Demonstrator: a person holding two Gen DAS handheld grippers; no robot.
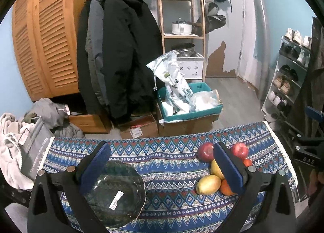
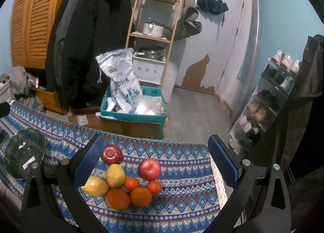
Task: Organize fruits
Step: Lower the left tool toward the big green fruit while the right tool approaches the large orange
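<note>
A dark glass plate (image 1: 117, 192) with a price sticker lies on the patterned tablecloth (image 1: 170, 164), under my open left gripper (image 1: 162, 168); it also shows in the right wrist view (image 2: 22, 151) at the left. Fruits lie in a cluster at the table's right end: two red apples (image 2: 111, 154) (image 2: 149, 168), two yellow mangoes (image 2: 115, 175) (image 2: 95, 187), and several oranges (image 2: 117, 199) (image 2: 141, 196). My open, empty right gripper (image 2: 158, 164) hovers over the cluster. In the left wrist view the fruits (image 1: 208, 184) sit by the right finger.
The table's far edge drops to a floor with cardboard boxes (image 1: 186, 125) and a teal crate (image 2: 133, 115) holding bags. Coats (image 1: 117, 54) hang behind; a shoe rack (image 2: 263, 103) stands at the right. The cloth's lace edge (image 2: 217, 178) marks the table's right end.
</note>
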